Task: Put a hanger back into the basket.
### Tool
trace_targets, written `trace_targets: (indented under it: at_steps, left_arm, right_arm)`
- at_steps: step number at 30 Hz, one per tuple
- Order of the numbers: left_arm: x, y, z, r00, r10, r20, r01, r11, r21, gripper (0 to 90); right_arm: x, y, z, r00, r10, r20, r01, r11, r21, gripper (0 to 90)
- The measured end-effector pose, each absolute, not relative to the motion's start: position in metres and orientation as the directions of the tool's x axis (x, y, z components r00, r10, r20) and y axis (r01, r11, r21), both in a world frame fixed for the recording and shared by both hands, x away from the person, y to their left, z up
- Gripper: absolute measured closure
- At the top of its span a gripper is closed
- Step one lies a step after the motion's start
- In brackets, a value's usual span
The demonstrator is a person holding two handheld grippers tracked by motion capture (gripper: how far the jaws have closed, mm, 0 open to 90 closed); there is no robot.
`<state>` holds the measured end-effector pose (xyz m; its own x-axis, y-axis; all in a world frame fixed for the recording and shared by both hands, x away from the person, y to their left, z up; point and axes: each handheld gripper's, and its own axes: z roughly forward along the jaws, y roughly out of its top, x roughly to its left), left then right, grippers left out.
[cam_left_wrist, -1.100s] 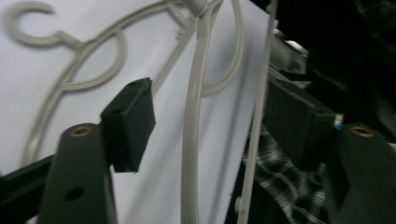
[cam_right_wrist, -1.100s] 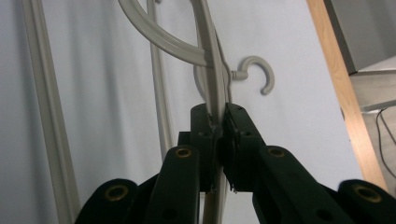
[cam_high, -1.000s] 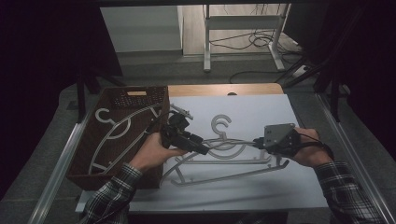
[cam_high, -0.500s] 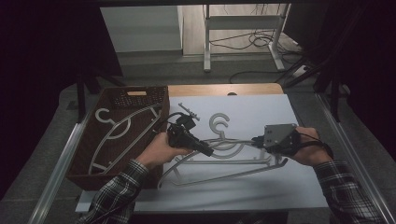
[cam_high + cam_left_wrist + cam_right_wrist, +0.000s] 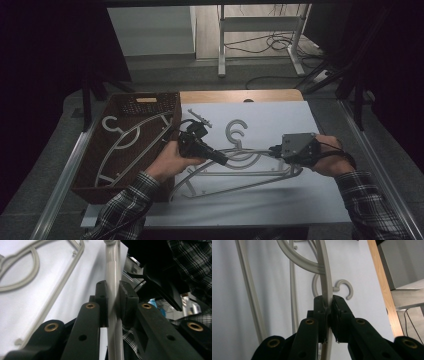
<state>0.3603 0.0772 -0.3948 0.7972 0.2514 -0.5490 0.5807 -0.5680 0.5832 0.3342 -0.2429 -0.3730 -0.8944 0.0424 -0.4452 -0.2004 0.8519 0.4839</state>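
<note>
Hanger, pale grey plastic with a curved shoulder bar, a straight lower bar and a round hook, lying at the middle of the white table over a second hanger of the same kind, whose hook shows just beyond it. Left gripper clamped on the hanger's left shoulder, its jaws having just closed on the bar; in the left gripper view the two pads press the flat grey strip from both sides. Right gripper likewise closed on the right shoulder; in the right gripper view the bar rises between the pads. Basket, dark brown wicker, at the left edge of the table, holding a third hanger that lies slantwise across its floor. Small grey clip on the table just right of the basket's far corner.
</note>
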Motion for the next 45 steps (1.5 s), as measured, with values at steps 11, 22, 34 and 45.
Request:
trace_targets:
  at_steps: [11, 22, 34, 45]
  left_arm:
    - [0.345, 0.081, -0.372, 0.853, 0.281, -0.44, 0.518, -0.556, 0.649, 80.5]
    - [0.338, 0.085, -0.366, 0.874, 0.309, -0.376, 0.486, -0.557, 0.673, 80.6]
    - [0.333, 0.101, -0.352, 0.877, 0.357, -0.322, 0.471, -0.5, 0.727, 80.6]
    - [0.331, 0.123, -0.346, 0.859, 0.413, -0.302, 0.483, -0.46, 0.745, 80.6]
  right_arm:
    - [0.334, -0.244, -0.364, -0.914, 0.057, -0.402, -0.178, 0.834, 0.522, 78.9]
    - [0.335, -0.243, -0.366, -0.918, 0.119, -0.379, -0.114, 0.836, 0.537, 59.1]
    - [0.336, -0.252, -0.365, -0.91, 0.261, -0.322, 0.009, 0.789, 0.615, 32.9]
    - [0.342, -0.268, -0.373, -0.848, 0.47, -0.244, 0.181, 0.69, 0.7, 14.6]
